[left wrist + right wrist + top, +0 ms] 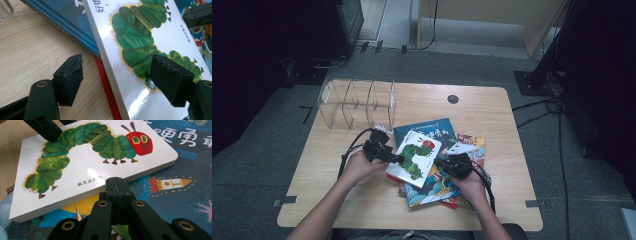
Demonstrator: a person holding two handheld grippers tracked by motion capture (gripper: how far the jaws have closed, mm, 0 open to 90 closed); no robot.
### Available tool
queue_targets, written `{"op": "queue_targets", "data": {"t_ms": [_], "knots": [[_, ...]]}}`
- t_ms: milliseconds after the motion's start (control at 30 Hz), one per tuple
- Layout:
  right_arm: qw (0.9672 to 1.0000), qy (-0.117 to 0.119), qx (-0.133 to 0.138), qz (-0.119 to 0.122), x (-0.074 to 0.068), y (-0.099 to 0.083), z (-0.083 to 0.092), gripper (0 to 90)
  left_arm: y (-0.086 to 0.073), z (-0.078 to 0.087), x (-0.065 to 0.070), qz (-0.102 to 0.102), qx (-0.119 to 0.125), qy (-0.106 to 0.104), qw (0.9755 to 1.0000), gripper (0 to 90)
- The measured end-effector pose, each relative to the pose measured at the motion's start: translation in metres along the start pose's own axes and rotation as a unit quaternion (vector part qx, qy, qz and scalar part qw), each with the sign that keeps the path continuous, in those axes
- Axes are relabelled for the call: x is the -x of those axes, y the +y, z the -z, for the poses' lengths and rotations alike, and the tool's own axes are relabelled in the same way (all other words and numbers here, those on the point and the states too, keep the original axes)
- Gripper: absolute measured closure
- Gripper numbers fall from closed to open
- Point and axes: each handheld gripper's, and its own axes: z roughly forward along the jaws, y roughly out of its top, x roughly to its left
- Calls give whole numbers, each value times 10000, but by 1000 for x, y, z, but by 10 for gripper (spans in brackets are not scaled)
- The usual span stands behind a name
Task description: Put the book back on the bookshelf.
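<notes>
Left gripper view: left gripper (117,75) is held wide open, nothing gripped; caterpillar book (150,50) is cut off.
Right gripper view: right gripper (117,187) is squeezed shut, empty; picture books (175,195) are partly hidden underneath.

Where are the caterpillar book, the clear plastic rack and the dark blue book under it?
caterpillar book (82,170), right gripper view, white front cover.
clear plastic rack (357,104), high view, a middle divider.
dark blue book (424,128), high view, top cover edge.
</notes>
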Motion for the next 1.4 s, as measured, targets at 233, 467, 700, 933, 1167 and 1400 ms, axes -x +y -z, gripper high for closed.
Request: {"op": "queue_targets", "data": {"t_ms": [233,467,700,933,1167,1400], "knots": [[10000,32,-6,69,-7,3,-6,900,2,-5,-4,140,-83,-240,9996,255],[9998,65,-17,165,-18,7,-14,900,4,-8,-8,329,-233,-344,9986,219],[9998,88,-19,169,-24,10,-19,900,10,0,-4,272,-555,-51,9981,206],[9996,100,-29,277,-28,11,-21,900,21,22,6,68,-491,269,9984,336],[9995,85,-23,314,-28,11,-22,900,36,38,24,62,-474,-271,9985,514],[9990,104,-33,429,-29,13,-23,881,54,43,46,44,-602,-244,9979,677]]}}
